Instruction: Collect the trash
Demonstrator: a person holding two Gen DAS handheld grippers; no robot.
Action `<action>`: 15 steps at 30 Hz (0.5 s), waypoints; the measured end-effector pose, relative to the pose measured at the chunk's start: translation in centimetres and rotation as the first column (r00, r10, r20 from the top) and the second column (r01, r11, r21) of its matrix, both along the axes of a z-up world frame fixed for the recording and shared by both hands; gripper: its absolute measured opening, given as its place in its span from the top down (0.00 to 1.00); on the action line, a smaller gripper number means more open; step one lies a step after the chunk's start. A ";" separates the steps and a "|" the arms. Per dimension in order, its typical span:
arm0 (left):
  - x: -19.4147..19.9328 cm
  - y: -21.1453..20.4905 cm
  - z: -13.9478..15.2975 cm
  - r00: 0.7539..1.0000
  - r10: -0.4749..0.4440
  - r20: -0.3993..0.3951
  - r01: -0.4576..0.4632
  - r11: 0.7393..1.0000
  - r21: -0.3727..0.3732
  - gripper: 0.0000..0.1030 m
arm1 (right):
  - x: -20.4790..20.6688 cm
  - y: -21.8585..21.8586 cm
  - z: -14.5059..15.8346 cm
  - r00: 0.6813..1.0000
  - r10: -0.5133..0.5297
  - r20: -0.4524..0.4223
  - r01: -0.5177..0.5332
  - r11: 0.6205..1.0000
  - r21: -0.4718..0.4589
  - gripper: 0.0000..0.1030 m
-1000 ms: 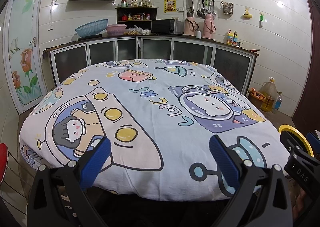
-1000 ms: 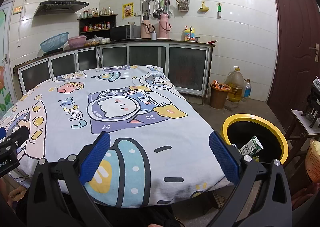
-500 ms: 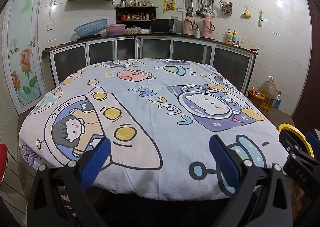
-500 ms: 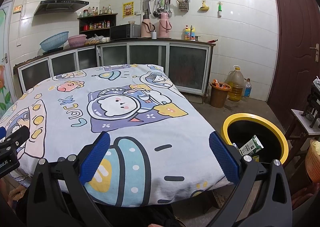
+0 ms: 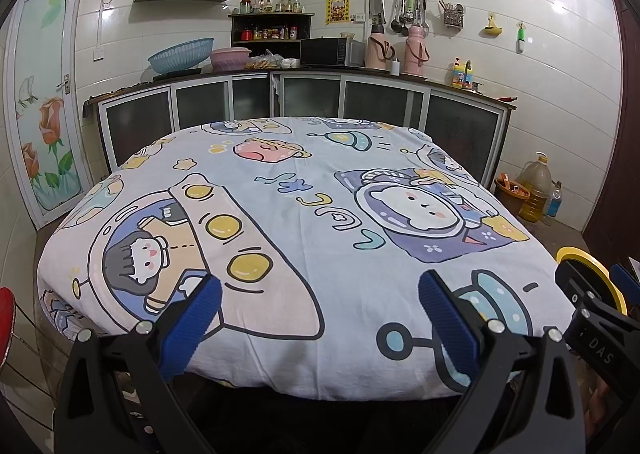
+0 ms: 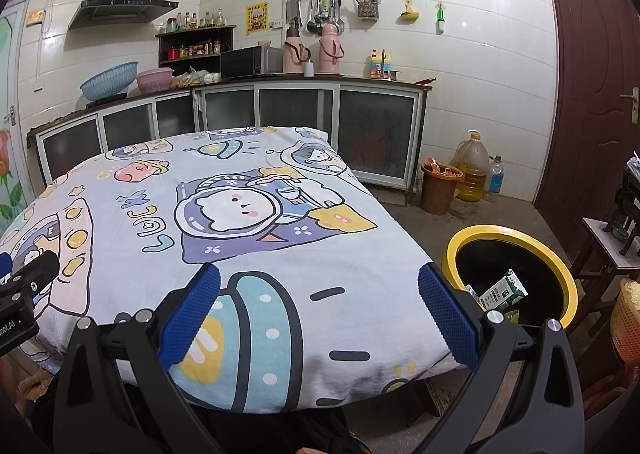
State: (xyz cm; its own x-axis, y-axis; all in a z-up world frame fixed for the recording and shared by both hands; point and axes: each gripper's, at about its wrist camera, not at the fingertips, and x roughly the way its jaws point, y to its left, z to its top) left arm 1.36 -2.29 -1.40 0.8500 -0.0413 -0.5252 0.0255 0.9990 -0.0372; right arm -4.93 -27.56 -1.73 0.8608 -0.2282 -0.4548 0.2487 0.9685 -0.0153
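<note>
Right wrist, carton point(image 6: 503, 290) tilted in bin point(image 6: 464, 242)

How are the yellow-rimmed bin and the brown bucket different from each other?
The yellow-rimmed bin stands beside the table, close to the right gripper; the brown bucket stands farther off, by the cabinets. The bin is black inside and holds a green-and-white carton; the bucket holds orange packets. Both stand upright on the floor, without lids.
</note>
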 end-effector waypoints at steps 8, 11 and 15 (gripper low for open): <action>0.0 0.0 0.0 1.000 -0.007 0.005 0.007 1.000 0.002 0.08 | 0.0 0.0 0.0 1.000 0.000 0.000 0.000 1.000 0.001 0.08; 0.0 -0.1 0.0 1.000 -0.014 0.007 0.014 1.000 0.003 0.08 | 0.0 0.0 0.0 1.000 0.001 -0.001 -0.001 1.000 0.001 0.08; 0.1 0.0 0.1 1.000 -0.015 0.012 0.015 1.000 0.005 0.08 | 0.0 0.0 -0.1 1.000 0.001 -0.001 -0.001 1.000 0.002 0.08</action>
